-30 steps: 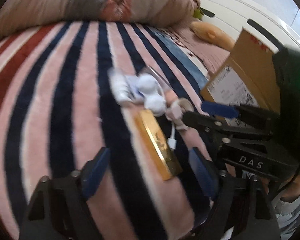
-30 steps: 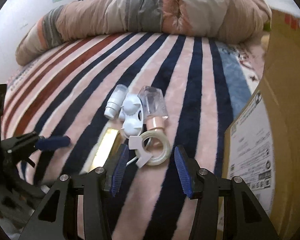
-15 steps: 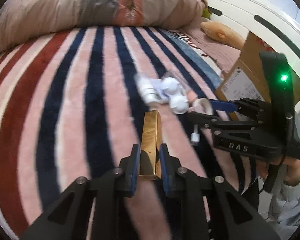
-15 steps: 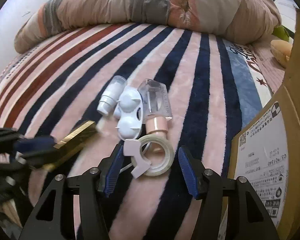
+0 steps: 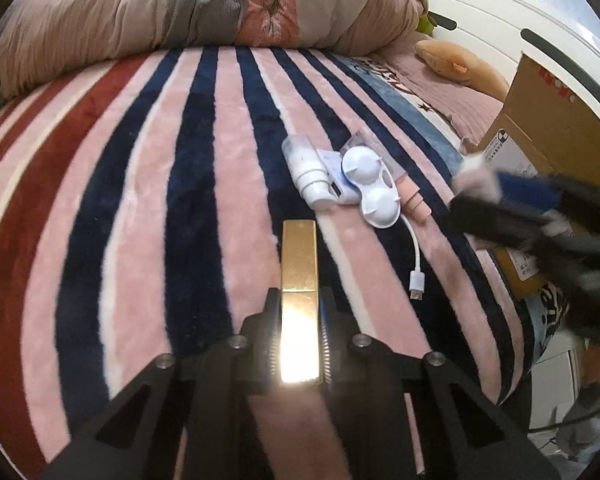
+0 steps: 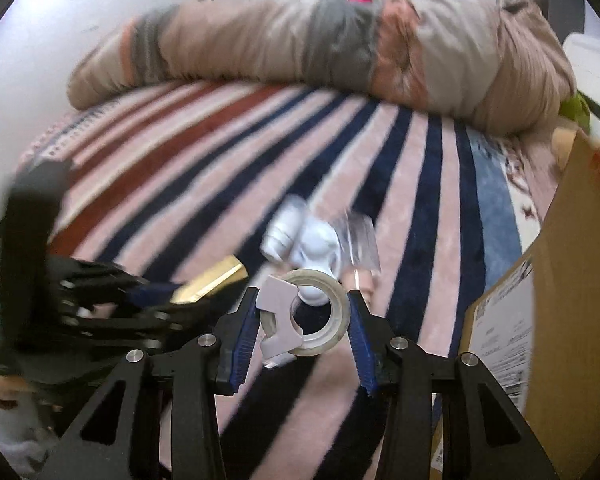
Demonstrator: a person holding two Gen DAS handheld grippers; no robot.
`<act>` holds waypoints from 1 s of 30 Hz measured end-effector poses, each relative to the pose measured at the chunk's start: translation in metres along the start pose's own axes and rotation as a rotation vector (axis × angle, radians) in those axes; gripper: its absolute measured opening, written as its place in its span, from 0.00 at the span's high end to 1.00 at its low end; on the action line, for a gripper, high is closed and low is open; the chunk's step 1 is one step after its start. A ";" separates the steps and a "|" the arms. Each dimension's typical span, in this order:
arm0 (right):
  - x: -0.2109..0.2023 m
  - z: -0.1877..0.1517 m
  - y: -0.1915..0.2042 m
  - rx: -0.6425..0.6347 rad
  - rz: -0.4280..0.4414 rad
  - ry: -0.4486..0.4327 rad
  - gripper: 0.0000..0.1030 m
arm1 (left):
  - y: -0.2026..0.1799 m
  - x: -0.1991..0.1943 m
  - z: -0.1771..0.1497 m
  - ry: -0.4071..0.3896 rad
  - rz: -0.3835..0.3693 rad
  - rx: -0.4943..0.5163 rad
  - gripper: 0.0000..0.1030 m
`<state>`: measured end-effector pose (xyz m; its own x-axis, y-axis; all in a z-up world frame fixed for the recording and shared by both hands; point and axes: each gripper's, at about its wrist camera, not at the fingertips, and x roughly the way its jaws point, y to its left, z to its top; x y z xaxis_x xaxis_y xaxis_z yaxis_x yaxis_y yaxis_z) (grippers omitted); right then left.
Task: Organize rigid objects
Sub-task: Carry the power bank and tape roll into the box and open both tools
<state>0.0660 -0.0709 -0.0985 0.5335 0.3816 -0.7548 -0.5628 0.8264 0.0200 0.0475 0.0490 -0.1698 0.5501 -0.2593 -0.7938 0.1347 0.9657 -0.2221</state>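
The gold bar (image 5: 299,256) looks like polished metal, mirror-glossy, with a hard glare near the matt black plastic left hand-held gripper (image 5: 299,320). Beyond it, the white double-dome case (image 5: 370,188) and small bottle (image 5: 306,172) are smooth, shiny plastic. The bed's striped blanket (image 5: 204,184) is plush, fuzzy cloth. The tape roll (image 6: 320,312) is translucent glossy film; beside it, the cardboard box (image 6: 568,280) is matt brown paperboard.
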 end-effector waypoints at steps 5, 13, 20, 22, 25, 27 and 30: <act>-0.051 0.013 0.002 -0.011 0.032 -0.128 0.63 | -0.008 -0.032 0.011 -0.074 0.024 0.017 0.85; -0.146 0.013 -0.052 0.070 -0.030 -0.324 0.63 | -0.068 -0.117 0.061 -0.249 -0.021 0.140 0.85; -0.153 -0.021 -0.137 0.194 -0.214 -0.217 0.63 | -0.160 -0.140 0.103 -0.302 -0.136 0.289 0.85; -0.144 -0.029 -0.155 0.213 -0.243 -0.174 0.62 | -0.189 -0.134 0.109 -0.282 -0.167 0.339 0.85; -0.137 -0.042 -0.170 0.238 -0.262 -0.146 0.62 | -0.227 -0.115 0.115 -0.226 -0.204 0.398 0.85; -0.140 -0.050 -0.175 0.243 -0.241 -0.150 0.60 | -0.247 -0.102 0.116 -0.186 -0.218 0.420 0.85; -0.147 -0.059 -0.175 0.236 -0.238 -0.169 0.58 | -0.266 -0.085 0.118 -0.142 -0.189 0.457 0.85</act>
<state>0.0490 -0.2960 -0.0300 0.7401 0.2137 -0.6377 -0.2598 0.9654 0.0220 0.0623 -0.1844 0.0242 0.5838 -0.4561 -0.6717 0.5715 0.8185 -0.0591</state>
